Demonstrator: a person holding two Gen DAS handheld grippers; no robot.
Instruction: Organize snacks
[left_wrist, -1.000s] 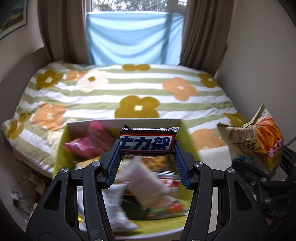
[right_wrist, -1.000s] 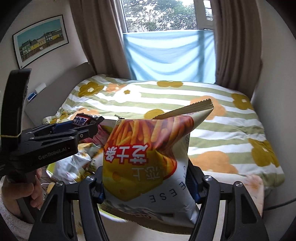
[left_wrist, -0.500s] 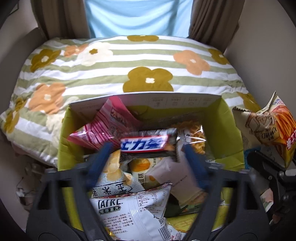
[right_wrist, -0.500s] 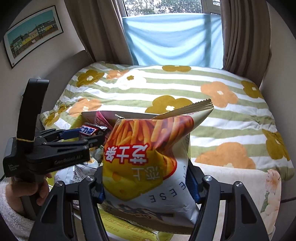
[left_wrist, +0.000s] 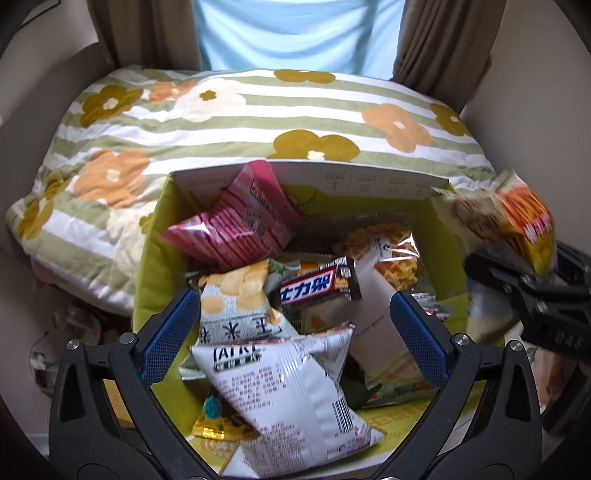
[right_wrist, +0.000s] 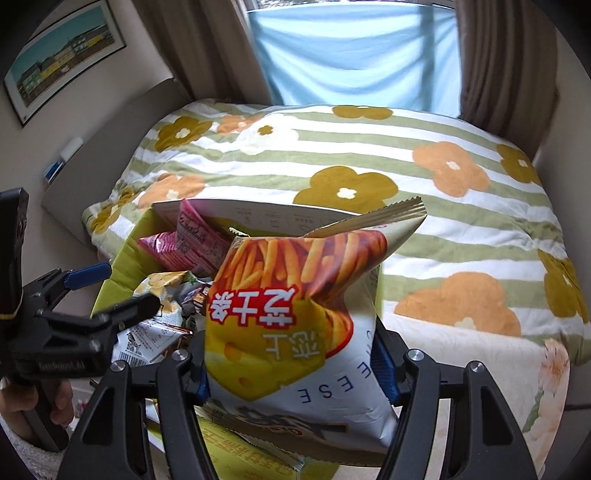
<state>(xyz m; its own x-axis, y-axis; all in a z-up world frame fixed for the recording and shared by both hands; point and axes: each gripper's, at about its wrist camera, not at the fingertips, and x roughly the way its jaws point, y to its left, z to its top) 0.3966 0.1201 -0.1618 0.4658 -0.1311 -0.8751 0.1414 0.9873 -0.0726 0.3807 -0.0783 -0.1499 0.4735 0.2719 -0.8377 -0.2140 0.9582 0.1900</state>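
Bedroom, floral striped bed (left_wrist: 258, 122) behind. Left tongs (left_wrist: 295, 328) gaping, jaws just opened, nothing between; chocolate bar (left_wrist: 319, 282) lies below them atop the snacks in green box (left_wrist: 147, 266). Right tongs (right_wrist: 291, 363) clamp the fries bag (right_wrist: 291, 317) at its lower body, over box's near-right edge. Bag looks light, crinkly, crushable: hold gently.

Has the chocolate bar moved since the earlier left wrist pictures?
Yes. The chocolate bar has left the left gripper, whose fingers have just been opening, and dropped into the green box, onto other snack packs.
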